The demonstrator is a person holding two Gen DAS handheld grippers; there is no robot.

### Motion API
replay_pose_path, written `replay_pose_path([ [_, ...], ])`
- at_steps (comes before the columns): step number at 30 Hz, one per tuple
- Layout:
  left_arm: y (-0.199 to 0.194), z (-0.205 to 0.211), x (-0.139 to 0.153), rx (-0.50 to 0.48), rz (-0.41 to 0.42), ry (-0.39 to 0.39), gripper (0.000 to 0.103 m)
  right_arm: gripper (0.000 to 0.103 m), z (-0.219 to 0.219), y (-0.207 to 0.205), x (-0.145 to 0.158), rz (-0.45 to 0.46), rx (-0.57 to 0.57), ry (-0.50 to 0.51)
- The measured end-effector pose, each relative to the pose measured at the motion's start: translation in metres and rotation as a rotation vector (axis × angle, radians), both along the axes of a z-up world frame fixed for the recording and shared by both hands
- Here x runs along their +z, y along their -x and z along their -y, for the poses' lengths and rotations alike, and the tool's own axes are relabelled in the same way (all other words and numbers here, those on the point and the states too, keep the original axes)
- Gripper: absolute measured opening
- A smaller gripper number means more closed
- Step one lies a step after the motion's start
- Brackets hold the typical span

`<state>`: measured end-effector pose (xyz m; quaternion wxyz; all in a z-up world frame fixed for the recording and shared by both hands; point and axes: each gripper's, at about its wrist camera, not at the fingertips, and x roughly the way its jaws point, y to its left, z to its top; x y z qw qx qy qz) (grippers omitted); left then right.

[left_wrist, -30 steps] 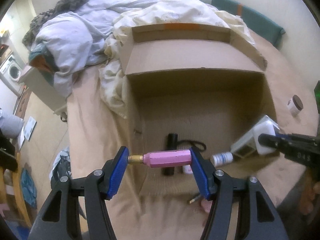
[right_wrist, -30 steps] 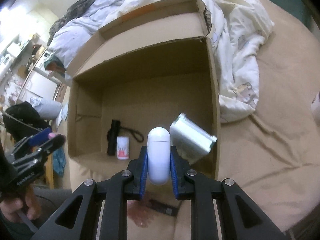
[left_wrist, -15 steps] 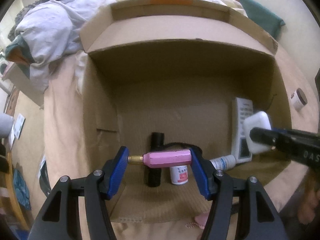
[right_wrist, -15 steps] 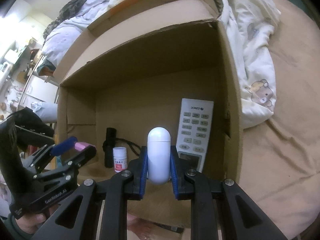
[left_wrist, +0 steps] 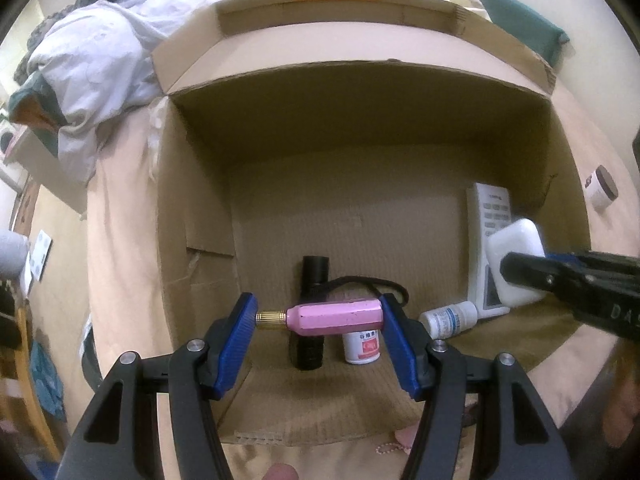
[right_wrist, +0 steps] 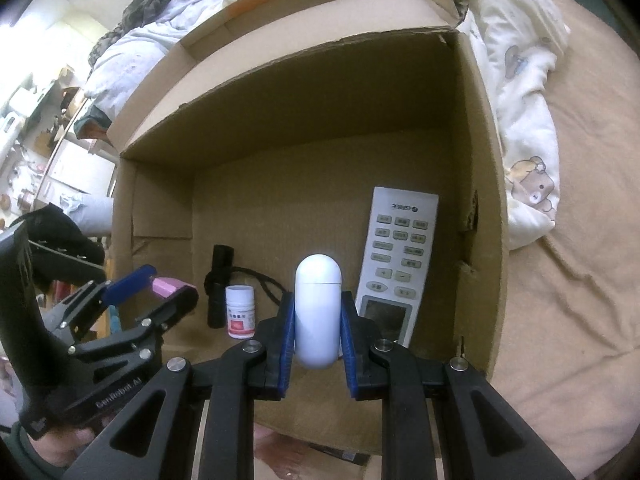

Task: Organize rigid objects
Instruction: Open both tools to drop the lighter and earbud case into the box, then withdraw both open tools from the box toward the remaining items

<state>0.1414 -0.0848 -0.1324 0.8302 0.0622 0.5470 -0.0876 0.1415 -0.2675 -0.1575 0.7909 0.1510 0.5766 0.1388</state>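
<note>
Left hand-held gripper (left_wrist: 318, 316): jaws set wide, clamped endwise on a pink tube (left_wrist: 336, 317) with a brass tip, held level over the near part of the cardboard box (left_wrist: 192, 216). Right hand-held gripper (right_wrist: 318, 320): jaws narrow, clamped on an upright white case (right_wrist: 318, 312) over the same box. On the box floor: black flashlight (left_wrist: 314, 276), pill bottle (right_wrist: 240, 312), remote (right_wrist: 394, 256) at 2 o'clock. Left view alone shows a second bottle (left_wrist: 450, 319) lying flat and a jar (left_wrist: 602, 189) on the bed (right_wrist: 568, 300) at 3 o'clock.

A pink tool with a brass tip (left_wrist: 334, 317) and a white capsule-shaped case (right_wrist: 318, 315) hang clamped over the open cardboard box (left_wrist: 200, 216) holding a flashlight (left_wrist: 313, 312), two pill bottles (left_wrist: 362, 346) and a remote (right_wrist: 396, 258).
</note>
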Motion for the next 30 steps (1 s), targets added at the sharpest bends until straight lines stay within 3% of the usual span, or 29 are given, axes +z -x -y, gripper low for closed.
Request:
replay_pose_path([
  [5, -0.002, -0.005, -0.006, 0.019, -0.011, 0.010, 0.060, 0.022, 0.005, 0.002, 0.003, 0.007, -0.013, -0.015],
  [7, -0.002, -0.005, -0.005, 0.017, -0.011, 0.019, 0.075, 0.023, 0.007, 0.003, 0.007, 0.016, -0.021, -0.024],
  [10, 0.000, -0.004, 0.003, 0.018, -0.005, 0.043, 0.082, 0.029, 0.010, 0.003, 0.013, 0.045, -0.032, -0.025],
  [11, 0.001, -0.004, 0.006, 0.015, 0.003, 0.050, 0.085, 0.034, 0.011, 0.003, 0.016, 0.057, -0.035, -0.034],
  [13, 0.003, -0.003, 0.011, 0.010, 0.020, 0.053, 0.088, 0.081, 0.012, 0.004, 0.024, 0.089, -0.040, -0.042],
  [17, 0.004, -0.003, 0.014, 0.015, 0.028, 0.051, 0.089, 0.102, 0.011, 0.007, 0.039, 0.170, -0.047, -0.047],
  [22, 0.004, -0.006, 0.018, 0.033, 0.042, 0.042, 0.089, 0.103, 0.006, 0.012, 0.054, 0.286, -0.029, -0.028],
  [30, 0.006, -0.011, 0.023, 0.054, 0.040, 0.040, 0.089, 0.103, 0.005, 0.014, 0.059, 0.313, -0.028, -0.007],
])
